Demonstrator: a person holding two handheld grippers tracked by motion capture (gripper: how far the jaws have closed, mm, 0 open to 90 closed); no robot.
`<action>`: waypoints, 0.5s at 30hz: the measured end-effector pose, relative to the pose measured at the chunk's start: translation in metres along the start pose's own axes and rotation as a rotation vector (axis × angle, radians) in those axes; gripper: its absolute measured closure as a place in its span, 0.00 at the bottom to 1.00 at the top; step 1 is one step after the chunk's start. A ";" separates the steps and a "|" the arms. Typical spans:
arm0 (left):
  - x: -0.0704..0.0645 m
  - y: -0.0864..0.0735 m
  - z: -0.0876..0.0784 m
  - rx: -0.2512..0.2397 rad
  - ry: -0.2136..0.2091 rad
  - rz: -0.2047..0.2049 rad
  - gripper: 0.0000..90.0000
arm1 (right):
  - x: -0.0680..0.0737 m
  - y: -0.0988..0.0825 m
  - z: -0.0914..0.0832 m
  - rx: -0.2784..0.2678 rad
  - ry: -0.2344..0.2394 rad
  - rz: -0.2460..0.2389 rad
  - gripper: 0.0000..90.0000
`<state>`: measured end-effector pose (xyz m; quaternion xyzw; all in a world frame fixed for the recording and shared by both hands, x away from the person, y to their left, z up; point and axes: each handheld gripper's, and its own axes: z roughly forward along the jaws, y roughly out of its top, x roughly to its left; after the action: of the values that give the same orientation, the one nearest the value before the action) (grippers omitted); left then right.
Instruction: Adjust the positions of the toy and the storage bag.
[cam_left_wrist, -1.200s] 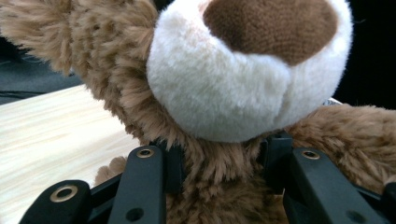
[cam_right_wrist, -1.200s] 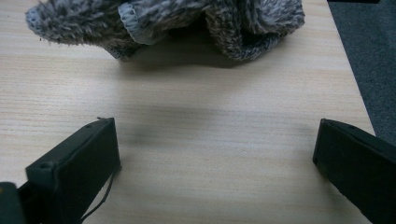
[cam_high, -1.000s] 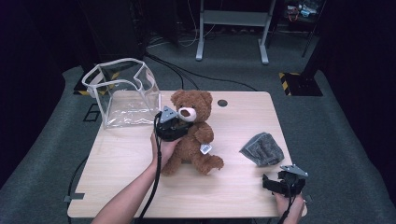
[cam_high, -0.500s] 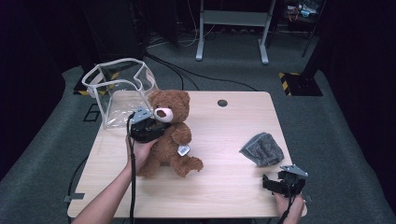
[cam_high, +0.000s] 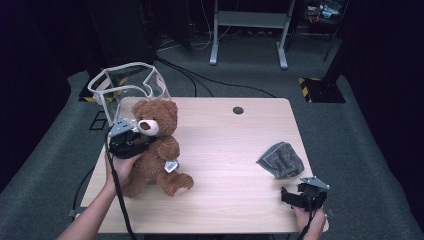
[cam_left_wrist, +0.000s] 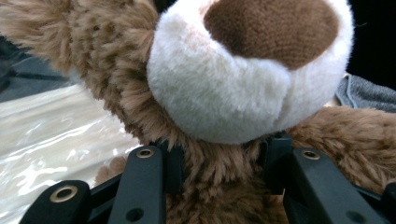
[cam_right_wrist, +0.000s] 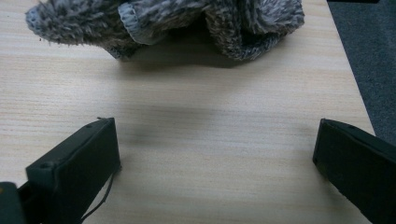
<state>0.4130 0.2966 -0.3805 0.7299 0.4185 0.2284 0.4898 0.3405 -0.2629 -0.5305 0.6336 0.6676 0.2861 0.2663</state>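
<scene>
Bear (cam_high: 152, 147) moved left | left gripper (cam_left_wrist: 219, 161) clamps neck | right gripper (cam_right_wrist: 215, 163) open

The left gripper (cam_high: 136, 145) clamps the teddy bear (cam_high: 156, 150) beside the clear bag (cam_high: 127, 90).

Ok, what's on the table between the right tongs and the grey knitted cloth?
Nothing: in the right gripper view, bare wood runs from the open right tongs up to the grey knitted cloth.

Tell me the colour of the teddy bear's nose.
Dark brown nose on a white muzzle, clearest in the left gripper view.
</scene>
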 end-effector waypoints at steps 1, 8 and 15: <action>0.004 -0.003 -0.006 -0.002 0.006 -0.005 0.68 | 0.000 0.000 0.000 0.000 0.000 0.000 0.00; 0.021 -0.010 -0.027 0.053 0.031 0.005 0.68 | 0.000 0.000 0.000 0.000 0.000 0.000 0.00; 0.037 -0.022 -0.043 0.128 0.042 0.009 0.68 | 0.000 0.000 0.000 0.000 0.000 0.000 0.00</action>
<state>0.3925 0.3533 -0.3857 0.7566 0.4392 0.2189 0.4322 0.3404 -0.2628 -0.5305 0.6337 0.6675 0.2862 0.2664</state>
